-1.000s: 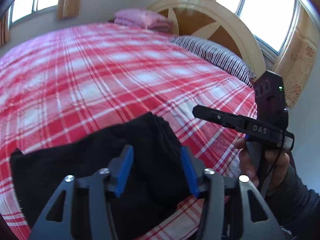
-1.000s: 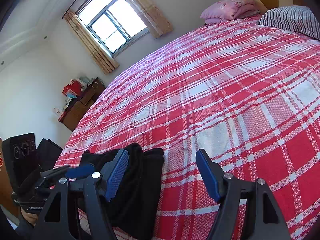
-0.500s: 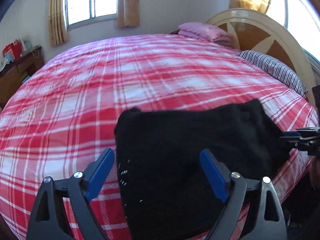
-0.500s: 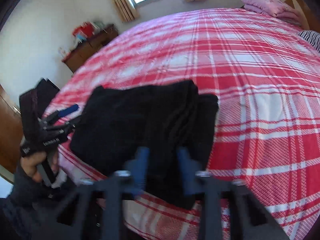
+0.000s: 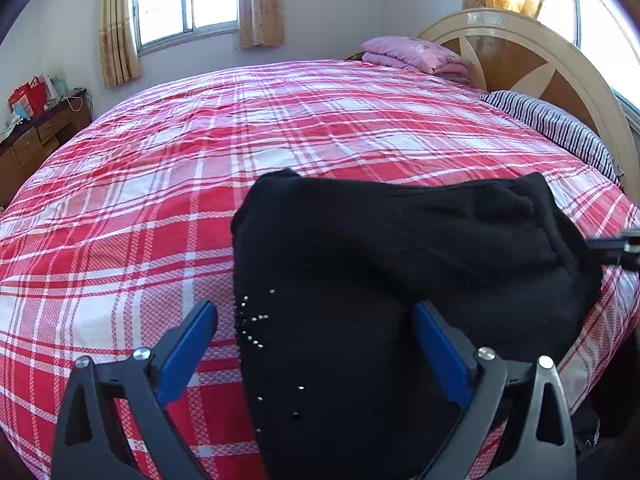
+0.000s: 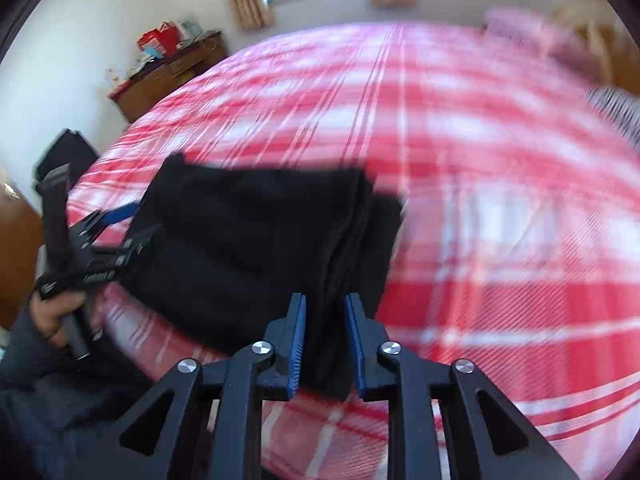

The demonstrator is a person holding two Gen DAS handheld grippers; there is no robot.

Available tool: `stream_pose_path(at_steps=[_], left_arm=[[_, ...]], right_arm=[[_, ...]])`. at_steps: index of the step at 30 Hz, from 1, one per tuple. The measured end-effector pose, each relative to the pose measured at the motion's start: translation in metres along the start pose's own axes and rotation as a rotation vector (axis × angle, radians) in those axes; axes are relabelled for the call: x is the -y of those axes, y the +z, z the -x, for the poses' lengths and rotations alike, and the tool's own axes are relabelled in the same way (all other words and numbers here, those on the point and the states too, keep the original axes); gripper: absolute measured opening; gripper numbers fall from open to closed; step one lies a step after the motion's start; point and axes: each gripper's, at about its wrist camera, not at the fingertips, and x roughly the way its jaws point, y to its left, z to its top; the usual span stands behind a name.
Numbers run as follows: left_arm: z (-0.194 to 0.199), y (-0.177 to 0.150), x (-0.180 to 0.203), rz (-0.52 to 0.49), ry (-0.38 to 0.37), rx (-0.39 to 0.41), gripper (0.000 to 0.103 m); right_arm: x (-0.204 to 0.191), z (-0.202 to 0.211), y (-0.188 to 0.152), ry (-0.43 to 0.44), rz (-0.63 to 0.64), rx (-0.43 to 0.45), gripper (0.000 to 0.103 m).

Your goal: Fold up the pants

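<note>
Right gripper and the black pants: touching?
Touching. The right wrist view shows the right gripper with both blue pads pressed on a thick fold of the black pants, cloth filling the space between them.

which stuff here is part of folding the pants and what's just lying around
In the job: pants, left gripper, right gripper, bed.

Lying about: pink bedding, striped pillow, dresser, red bag.

The 2 views are taken low and close over the near edge of the bed (image 5: 120, 208). The headboard (image 5: 520, 64) is faced by the left wrist view, the dresser (image 6: 168, 76) corner by the blurred right. The black pants (image 5: 380, 264) are shared.
</note>
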Motion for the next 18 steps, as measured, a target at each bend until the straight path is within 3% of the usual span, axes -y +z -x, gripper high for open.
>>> stream_pose_path(at_steps=[2, 4, 5, 9, 13, 15, 18], left_arm=[[-0.002, 0.0, 0.002, -0.003, -0.004, -0.002, 0.1], [-0.002, 0.0, 0.004, -0.014, -0.002, -0.002, 0.1], [-0.002, 0.0, 0.005, -0.017, 0.001, -0.001, 0.1], [-0.001, 0.0, 0.004, -0.022, 0.005, 0.001, 0.1], [-0.001, 0.0, 0.004, -0.023, -0.001, 0.001, 0.1], [-0.001, 0.0, 0.005, -0.022, -0.003, -0.001, 0.1], [0.0, 0.0, 0.006, -0.026, 0.0, -0.002, 0.1]], right_arm=[[-0.012, 0.013, 0.015, -0.024, 0.036, 0.079, 0.035], [-0.02, 0.016, 0.03, 0.063, 0.036, 0.135, 0.051], [-0.024, 0.015, 0.034, 0.095, 0.034, 0.145, 0.053], [-0.037, -0.019, 0.045, 0.095, 0.038, 0.104, 0.054], [-0.013, -0.058, 0.041, 0.037, -0.03, 0.021, 0.054], [-0.006, -0.058, 0.04, 0.076, -0.036, 0.038, 0.054], [-0.005, -0.042, 0.037, 0.063, -0.046, 0.051, 0.054]])
